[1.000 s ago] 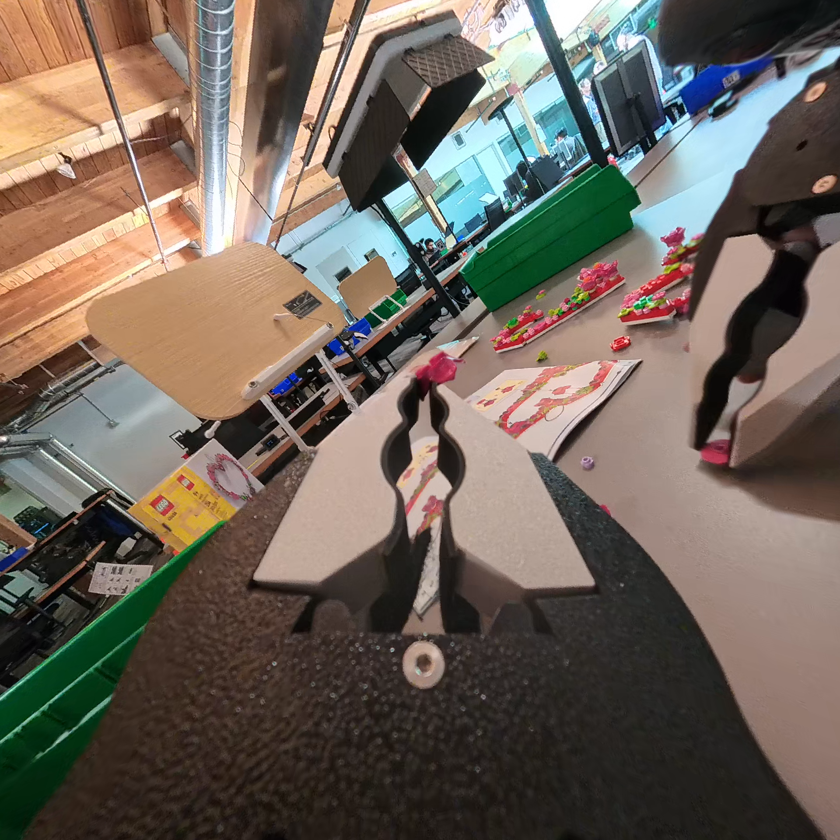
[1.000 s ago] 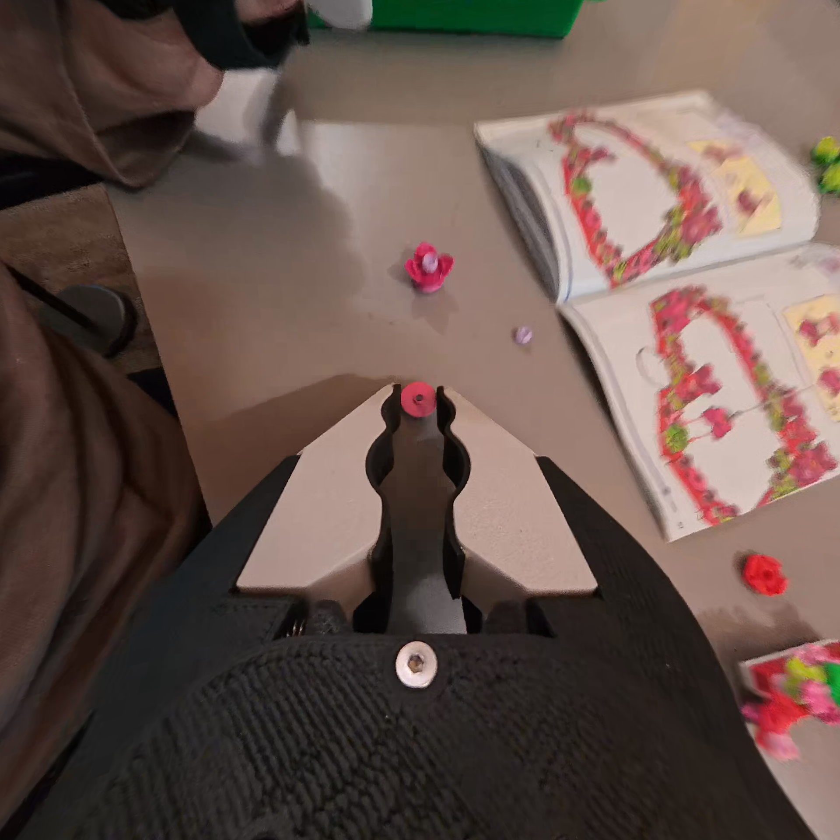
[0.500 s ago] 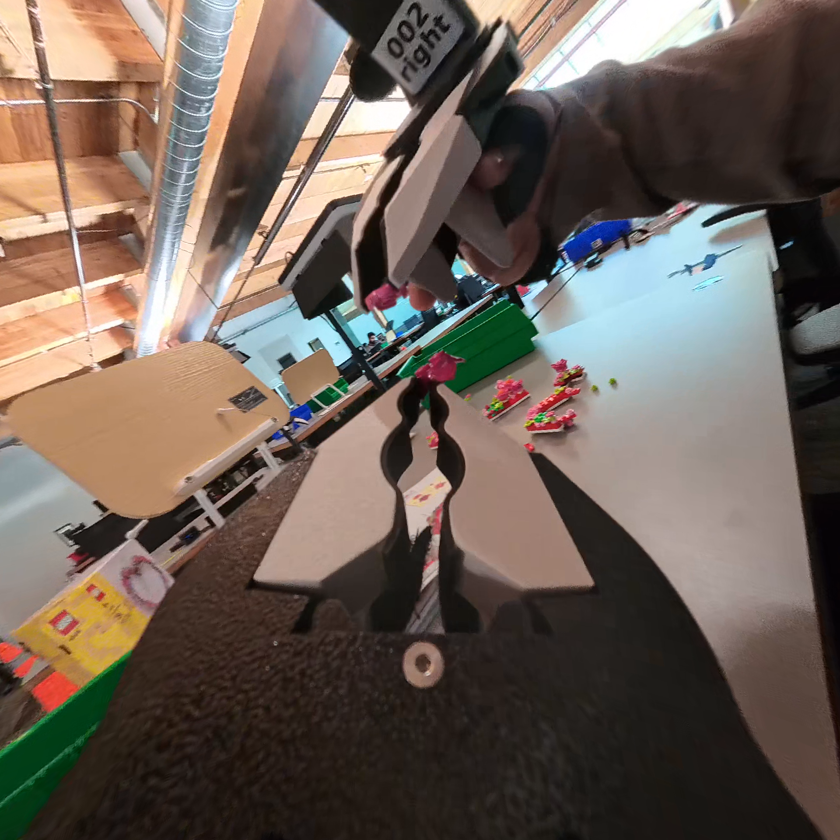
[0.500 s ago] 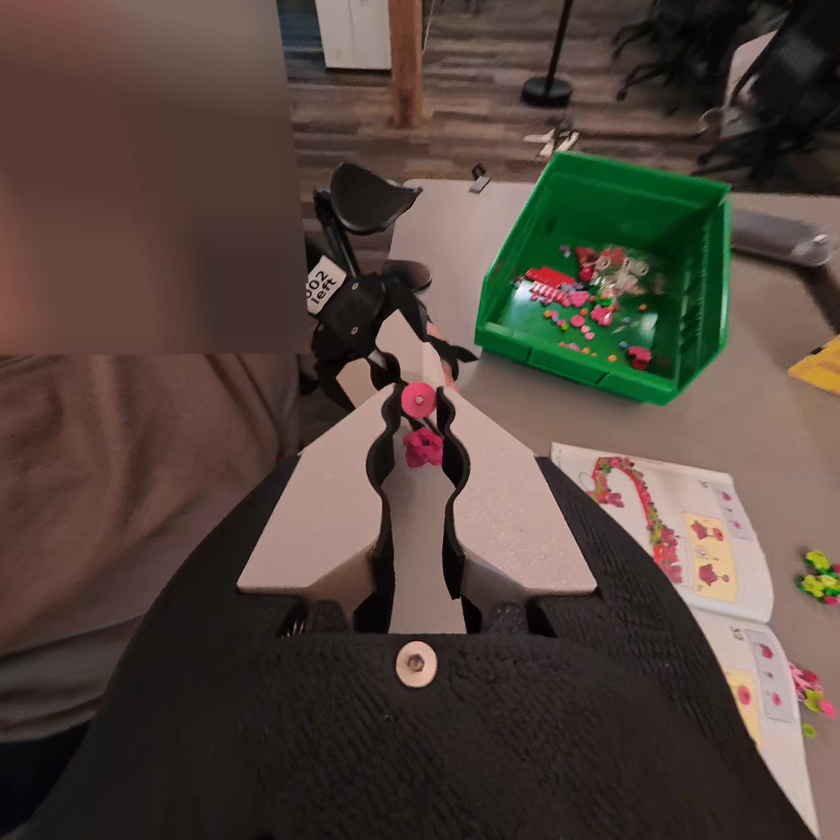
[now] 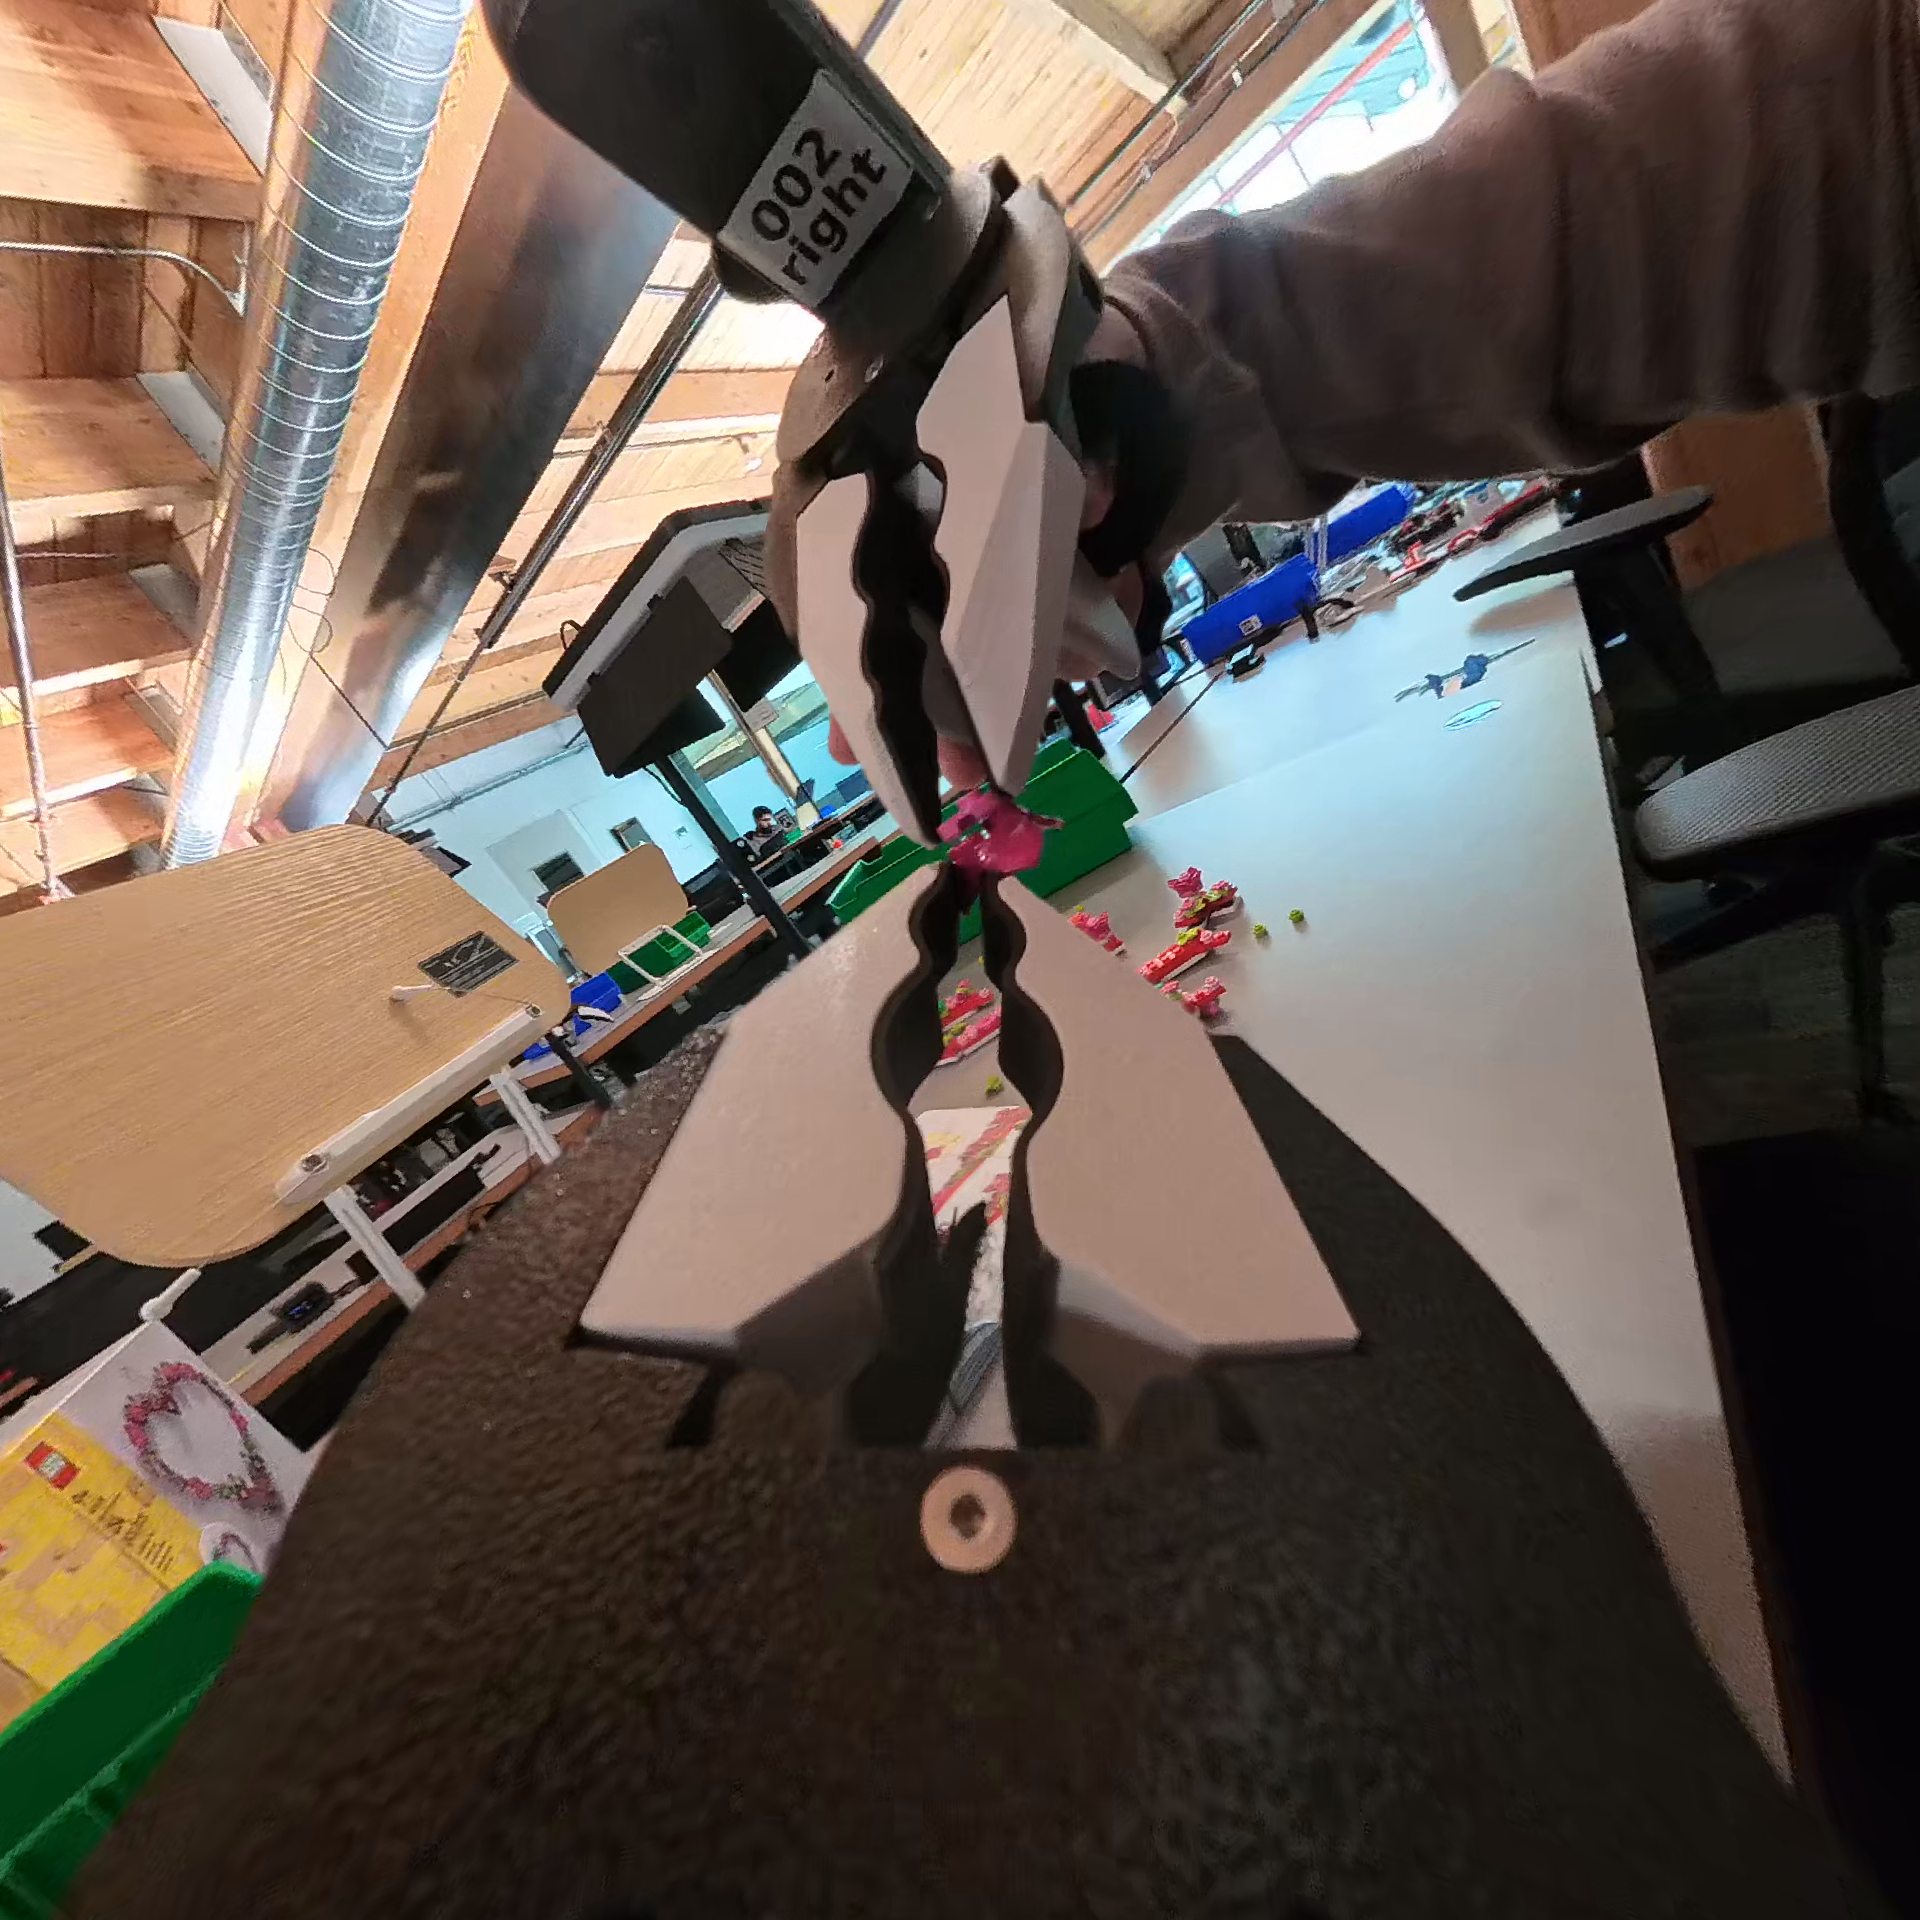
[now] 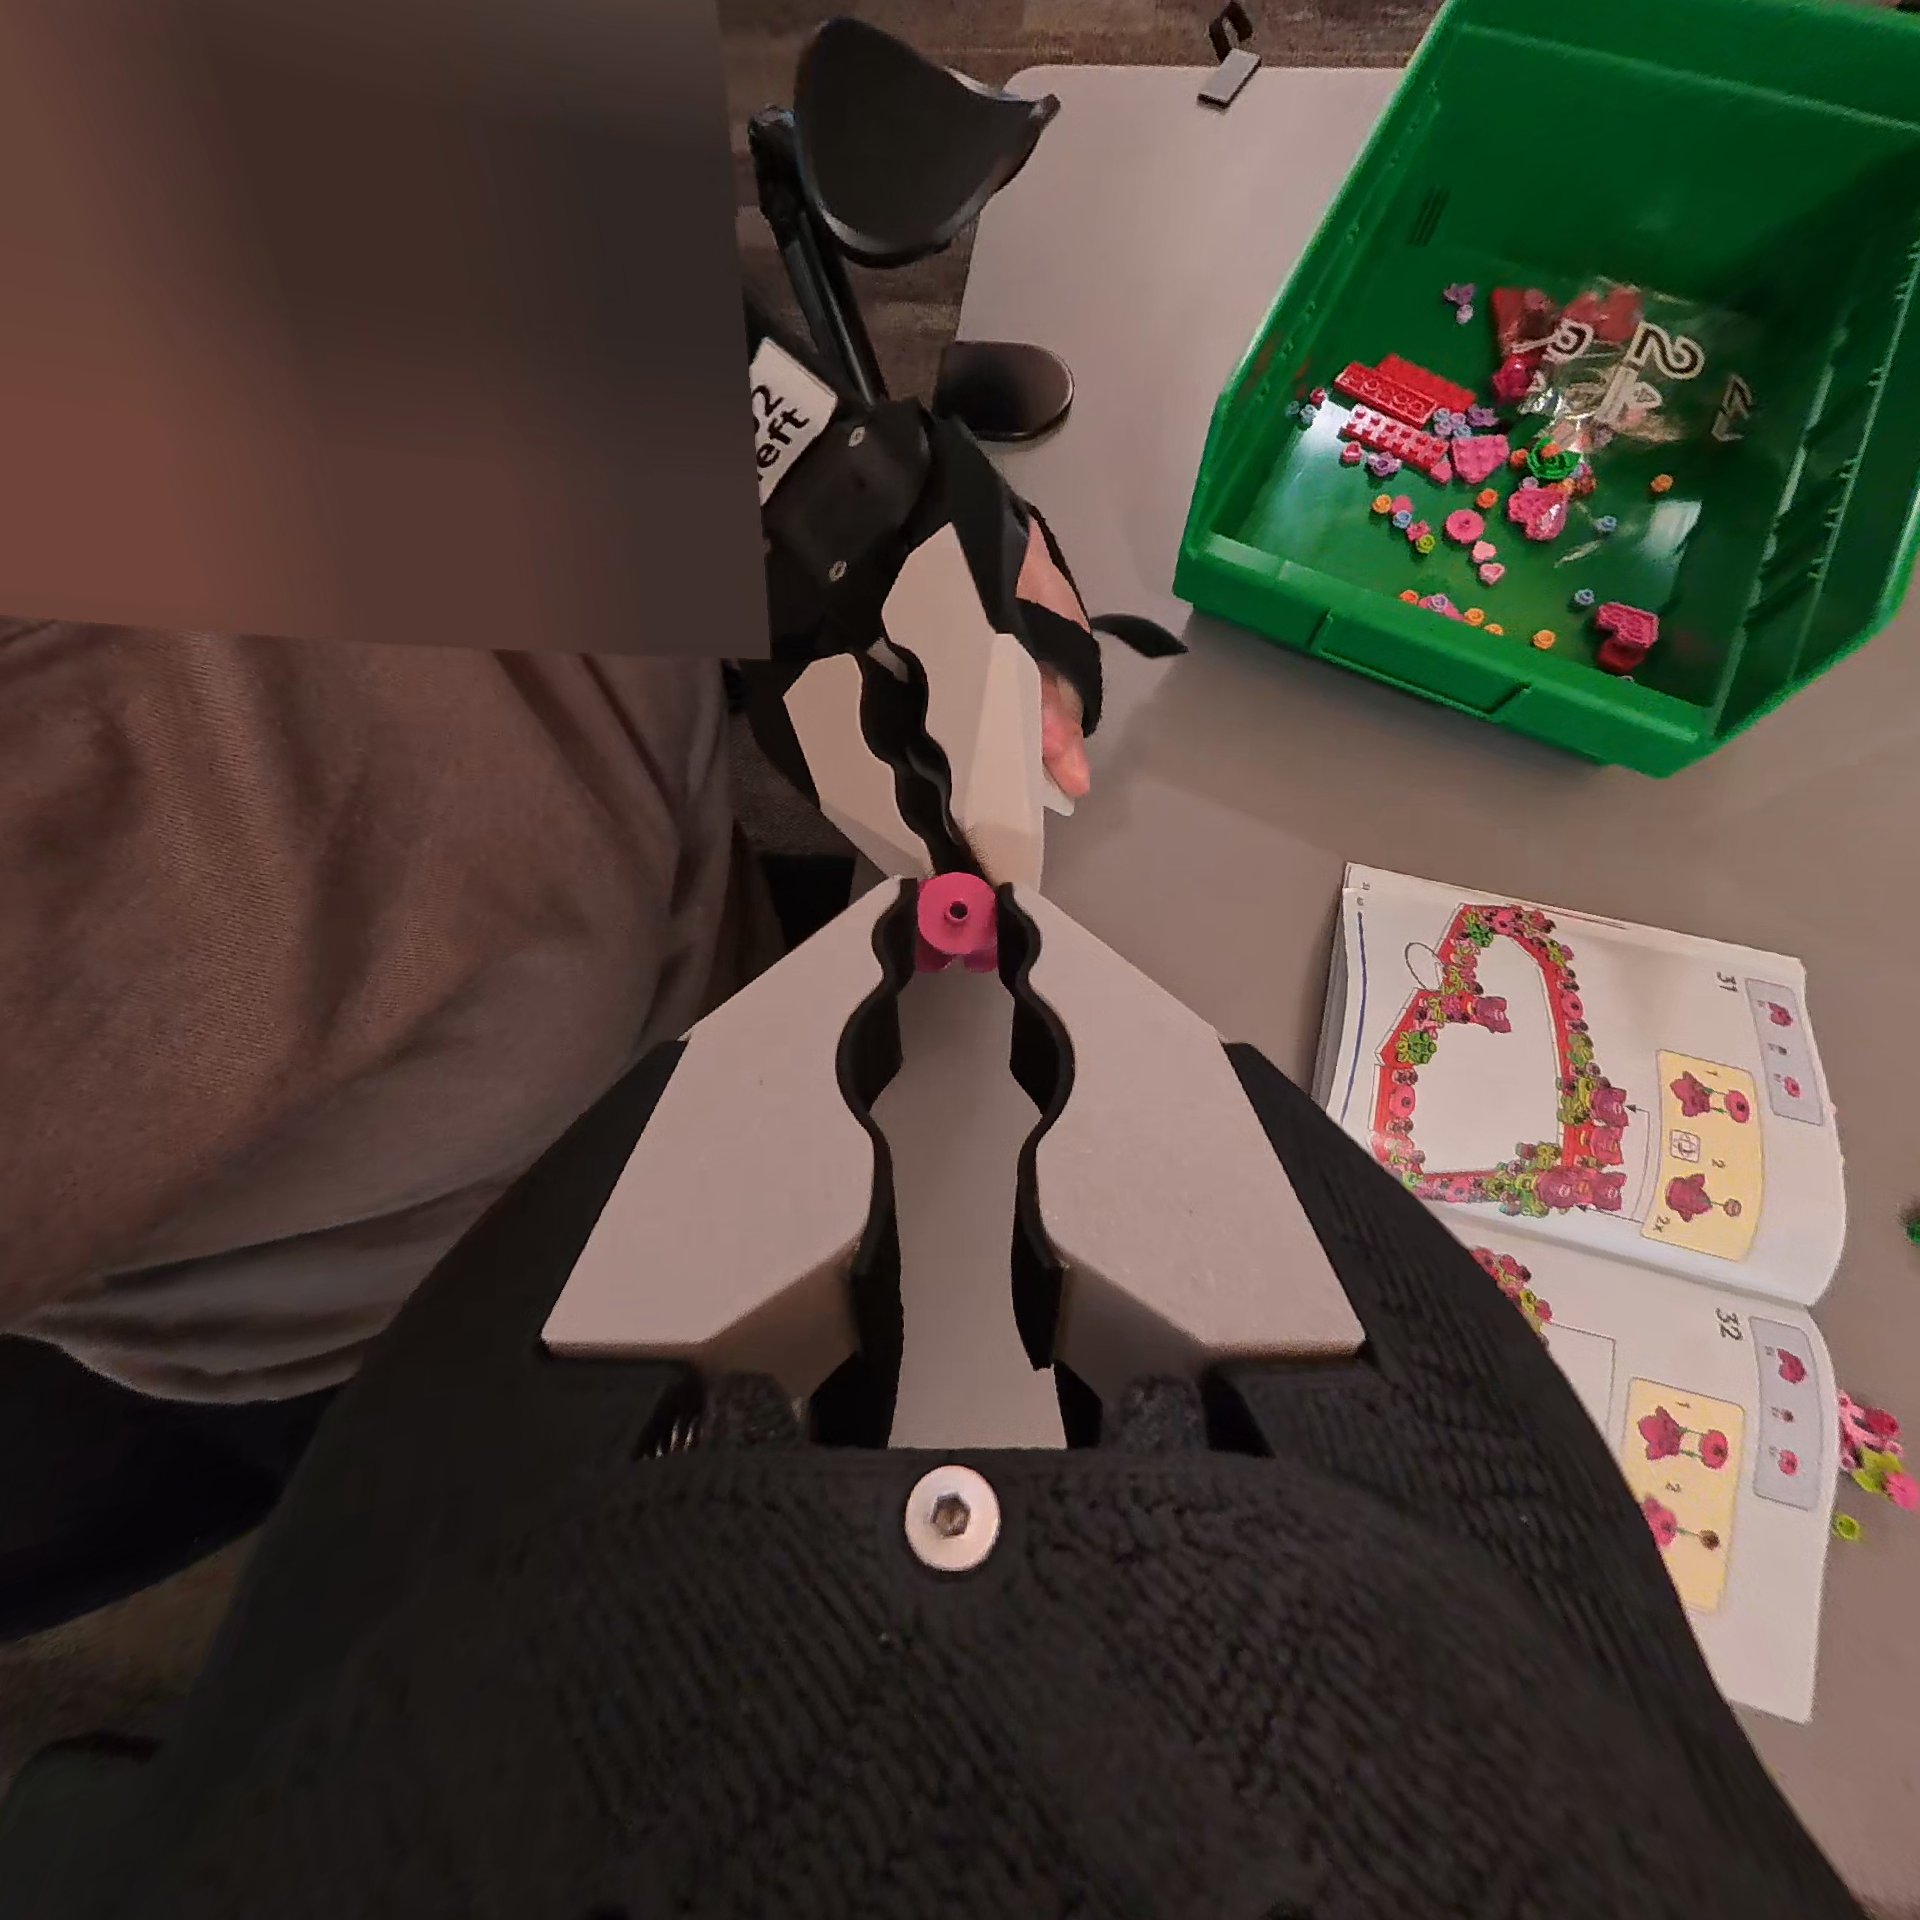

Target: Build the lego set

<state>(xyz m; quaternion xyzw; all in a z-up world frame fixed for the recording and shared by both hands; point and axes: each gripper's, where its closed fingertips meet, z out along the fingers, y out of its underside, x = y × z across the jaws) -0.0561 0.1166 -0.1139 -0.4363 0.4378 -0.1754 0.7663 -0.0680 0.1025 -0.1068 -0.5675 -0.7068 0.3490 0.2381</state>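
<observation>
The left gripper (image 5: 966, 883) pinches a magenta flower piece (image 5: 992, 836) at its tips; the right gripper (image 6: 951, 920), tip to tip with it, clamps a pink round stud piece (image 6: 951, 920) against the flower.

A magenta round piece (image 6: 957, 914) is seen pinched at the tips of the right gripper (image 6: 954, 920), whose fingers (image 6: 769, 1132) are pale grey with black wavy inner edges, set in a black textured body. Just beyond those tips, the left gripper (image 6: 951, 842) is coloured alike (grey on black). In the left wrist view, a deep pink flower piece (image 5: 995, 840) is shown between both sets of tips. To the right of the tongs, a bright green bin (image 6: 1351, 613) is speckled with red, pink and orange bits, and a white booklet (image 6: 1538, 1122) is printed with a red-and-pink heart and yellow panels. The table (image 6: 1195, 769) is grey.
</observation>
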